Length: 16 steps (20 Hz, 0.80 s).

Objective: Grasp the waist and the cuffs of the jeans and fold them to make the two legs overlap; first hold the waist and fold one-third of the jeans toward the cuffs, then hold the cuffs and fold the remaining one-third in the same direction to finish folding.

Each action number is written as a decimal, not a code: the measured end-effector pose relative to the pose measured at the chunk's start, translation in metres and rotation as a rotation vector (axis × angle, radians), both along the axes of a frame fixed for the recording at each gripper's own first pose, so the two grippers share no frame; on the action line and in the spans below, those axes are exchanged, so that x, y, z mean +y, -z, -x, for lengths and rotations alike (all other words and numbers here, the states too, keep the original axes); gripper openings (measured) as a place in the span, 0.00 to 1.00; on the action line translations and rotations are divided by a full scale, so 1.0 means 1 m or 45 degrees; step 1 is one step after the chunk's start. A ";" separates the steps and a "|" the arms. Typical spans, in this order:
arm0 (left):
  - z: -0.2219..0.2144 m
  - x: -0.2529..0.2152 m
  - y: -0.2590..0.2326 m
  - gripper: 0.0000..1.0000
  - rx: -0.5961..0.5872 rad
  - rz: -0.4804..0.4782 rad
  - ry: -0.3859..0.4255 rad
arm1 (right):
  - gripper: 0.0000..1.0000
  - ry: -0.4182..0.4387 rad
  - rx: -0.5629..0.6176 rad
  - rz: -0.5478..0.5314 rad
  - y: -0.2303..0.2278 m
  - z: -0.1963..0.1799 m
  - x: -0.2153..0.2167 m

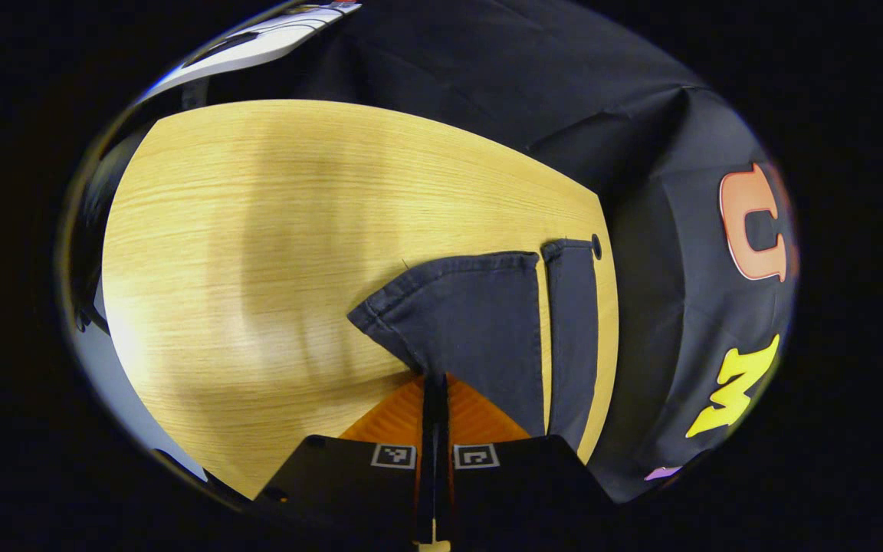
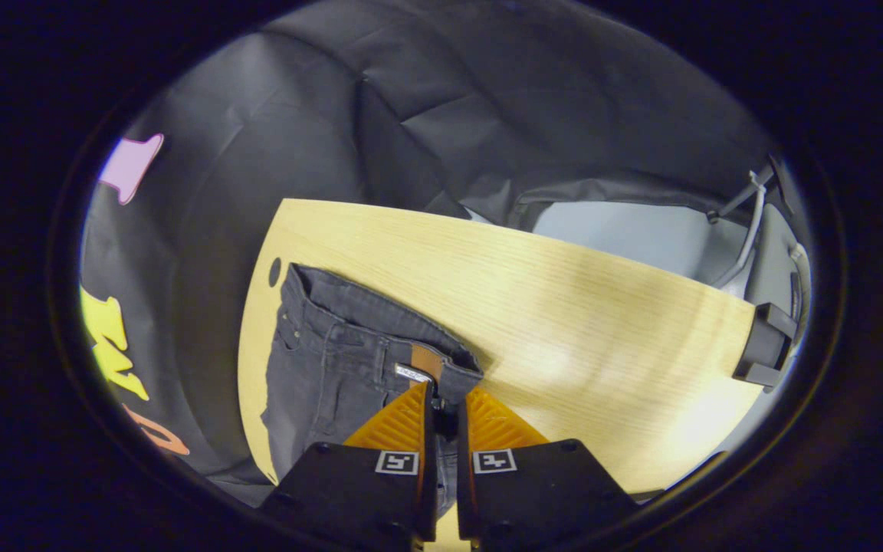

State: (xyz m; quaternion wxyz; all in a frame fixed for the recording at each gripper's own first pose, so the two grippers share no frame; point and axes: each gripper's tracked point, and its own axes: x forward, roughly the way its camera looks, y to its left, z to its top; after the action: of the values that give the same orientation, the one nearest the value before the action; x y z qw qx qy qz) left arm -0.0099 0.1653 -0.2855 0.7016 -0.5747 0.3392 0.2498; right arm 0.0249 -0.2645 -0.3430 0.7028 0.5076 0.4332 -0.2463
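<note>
Seemingly mid-fold, a pair of dark charcoal denim jeans [image 2: 334,368] is seen spread along one edge of a pale wood-grain counter [image 2: 564,307], close to a small round hole [image 2: 274,271] cut near the counter's corner. In the right gripper view, the right tool [image 2: 441,406] is shown with its fingers drawn together on the waistband [image 2: 380,314], clamped at the corner where a small tan leather patch [image 2: 426,360] and a pale woven label [image 2: 413,373] are sewn; any writing on either is too small to be read. Two square black-and-white marker tags [image 2: 397,461] are carried on the tool's body. Pocket seams and rivets can be made out on the denim just left of the grip.

In the left gripper view, the left tool [image 1: 434,383] is likewise seen closed on the jeans, pinched on the hem of the nearer cuff [image 1: 457,307], which is lifted into a peak at the grip. The second cuff [image 1: 573,322] is laid flat just beside it, with a thin strip of counter showing between the two legs. Similar square marker tags [image 1: 394,455] are fixed to this tool. Black cloth [image 1: 564,100] is hung behind the counter as the booth's wall, and a black clamp-like bracket [image 2: 767,345] is attached at the counter's far edge in the right gripper view.
</note>
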 end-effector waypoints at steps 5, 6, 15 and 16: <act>-0.015 0.001 -0.049 0.04 -0.048 0.010 0.066 | 0.11 -0.058 -0.121 -0.032 -0.054 -0.012 0.005; -0.020 0.002 -0.058 0.04 -0.053 0.009 0.089 | 0.11 -0.068 -0.144 -0.044 -0.062 -0.017 0.006; -0.103 0.010 -0.107 0.04 -0.035 -0.021 0.332 | 0.11 -0.148 -0.283 -0.112 -0.136 -0.104 0.016; -0.115 0.011 -0.109 0.04 -0.033 -0.029 0.359 | 0.11 -0.165 -0.282 -0.099 -0.137 -0.115 0.017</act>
State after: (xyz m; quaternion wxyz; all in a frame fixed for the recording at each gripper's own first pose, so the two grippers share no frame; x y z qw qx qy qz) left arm 0.1048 0.1765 -0.1770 0.7405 -0.5165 0.4048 0.1451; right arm 0.1402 -0.2473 -0.2059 0.7405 0.5295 0.3942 -0.1258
